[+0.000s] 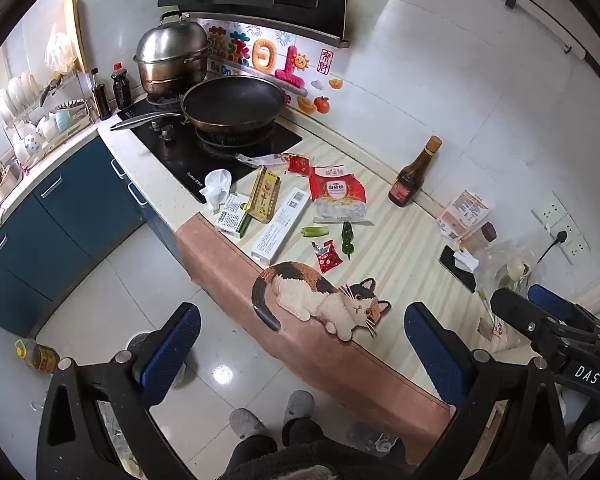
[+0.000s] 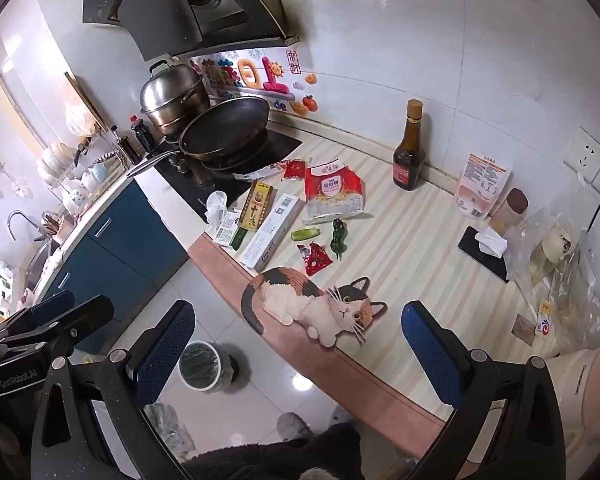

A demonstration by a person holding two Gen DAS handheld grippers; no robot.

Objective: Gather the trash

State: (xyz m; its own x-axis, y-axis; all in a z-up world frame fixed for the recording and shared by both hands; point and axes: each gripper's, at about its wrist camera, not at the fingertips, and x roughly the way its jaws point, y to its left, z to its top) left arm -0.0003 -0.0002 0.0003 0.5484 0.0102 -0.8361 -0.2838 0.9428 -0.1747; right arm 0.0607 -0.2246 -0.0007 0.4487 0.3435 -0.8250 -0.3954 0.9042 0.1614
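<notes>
Both the left gripper (image 1: 300, 352) and the right gripper (image 2: 296, 356) hang with jaws spread wide and empty, above the near edge of the surface (image 2: 412, 240), well short of any litter. Taking the cat picture (image 2: 312, 304) on the mat as landmark: just beyond its back lies a small red foil wrapper (image 2: 314, 260), light and crumpled, which could likely skid off or fold away if a pad lands on one corner. Just past that wrapper sit a dark green pepper (image 2: 337, 236) and a pale green pepper piece (image 2: 305, 234); both are rounded and might roll out of a careless pinch. Left of the cat, long white box (image 2: 270, 232), a yellow box (image 2: 256, 204) and a flat white packet (image 2: 226, 228) overlap near the surface's edge, so dragging one could push another onto the floor. A crumpled tissue (image 2: 216, 206) lies beside the hob. Farther back, the red-and-white sugar bag (image 2: 334, 196) may still hold contents and spill. The sauce bottle (image 2: 407, 152), beyond and right, is no trash and could be toppled. The bin (image 2: 200, 366) stands on the floor below, left of the cat; a drop from this height might miss.
</notes>
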